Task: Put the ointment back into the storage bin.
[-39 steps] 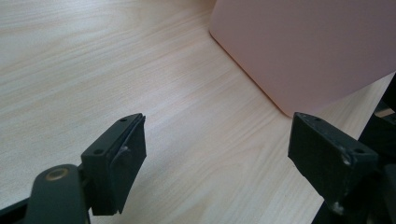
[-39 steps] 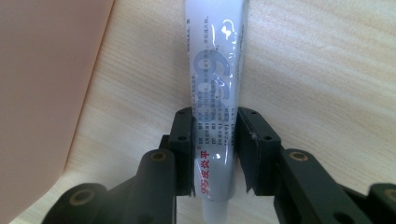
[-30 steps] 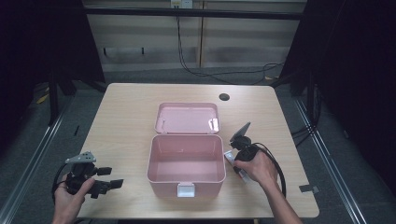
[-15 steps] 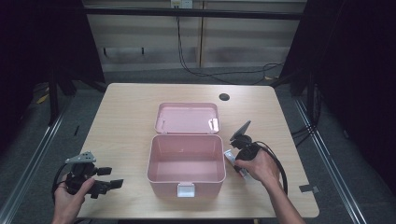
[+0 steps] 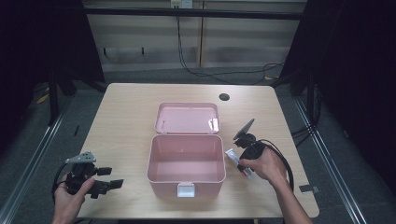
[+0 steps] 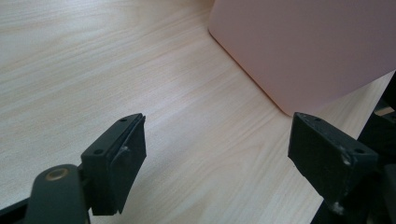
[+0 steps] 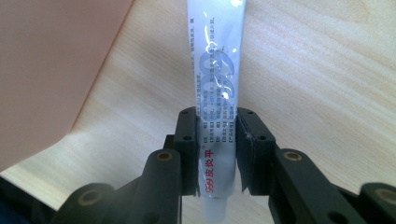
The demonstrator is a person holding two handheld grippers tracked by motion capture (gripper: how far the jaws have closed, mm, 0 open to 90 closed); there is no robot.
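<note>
- Almost nothing has moved since the earlier frames: the right gripper [image 5: 244,151] sits in the same spot just right of the pink box [image 5: 187,159], and the left gripper [image 5: 100,179] rests at the near left corner of the table [image 5: 126,107] as before.
- Right gripper, seen in its own view [image 7: 217,154]: its two black jaws are pressed onto a white ointment tube [image 7: 216,93], pinching it near the cap end.
- Ahead of those jaws, the tube stretches away flat over the wooden tabletop; whether it rests on the wood or is just clear of it cannot be told. In the high view the tube [image 5: 232,156] lies between the hand and the box wall.
- Just to the left of the jaws stands the pink wall of the box, close but not touching the tube.
- Box lid [image 5: 187,117] is folded back flat behind the box, and the box looks empty inside.
- Left gripper, in its own view [image 6: 219,149]: jaws spread wide over bare wood, holding nothing, with a corner of the box ahead and to the right.
- Step in hand, as a judgement: the tube is gripped and ready to be lifted.
- Next move likely calls for raising the tube above the box rim, carrying it left over the opening, and releasing it inside.
</note>
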